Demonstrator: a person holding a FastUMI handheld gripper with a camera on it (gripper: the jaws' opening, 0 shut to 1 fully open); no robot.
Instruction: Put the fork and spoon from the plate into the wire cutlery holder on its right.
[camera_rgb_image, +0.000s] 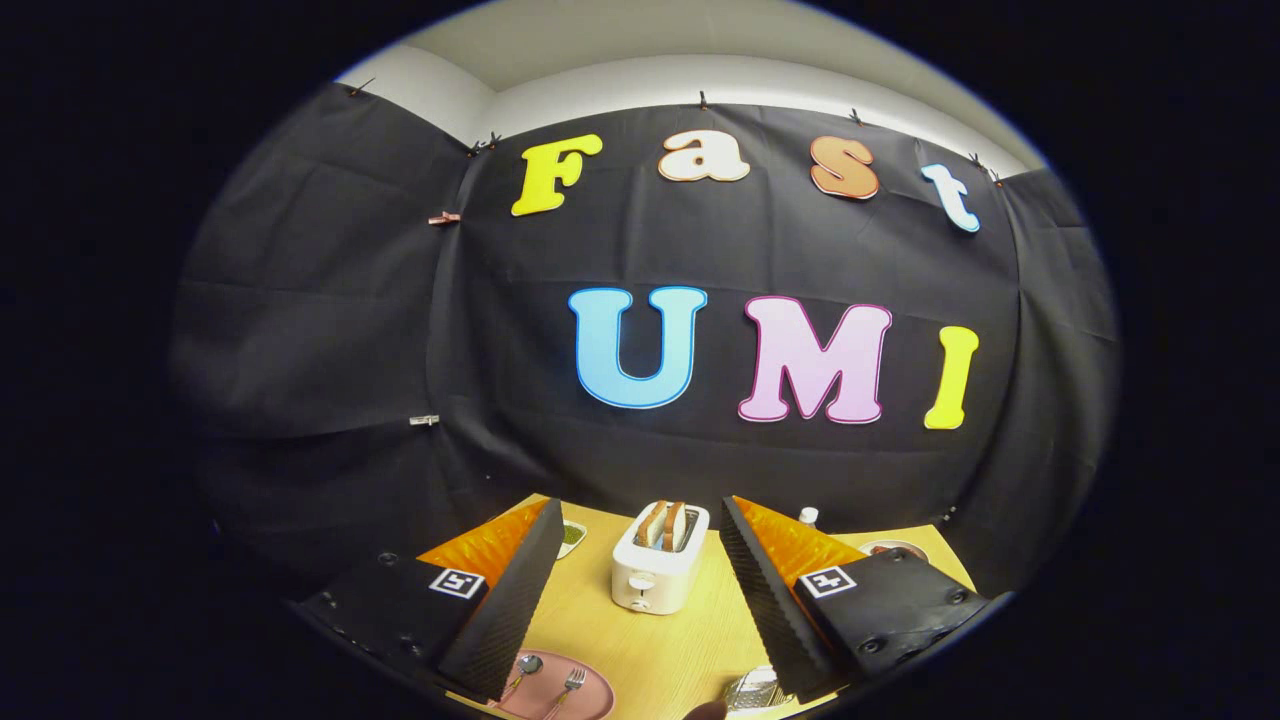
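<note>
Gripper (640, 600) is held wide open, nothing betw. fingers. Fork (566, 689) & spoon (524, 670) on pink plate (590, 700): judged thin, stiff, slippery; best pinched mid-handle.

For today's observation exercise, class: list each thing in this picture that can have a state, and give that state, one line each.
tongs: open, empty, above the table
spoon: lying on the pink plate
fork: lying on the plate beside the spoon
pink plate: holding both utensils
wire cutlery holder: partly seen, contents unclear
toaster: bread standing in its slots
</note>
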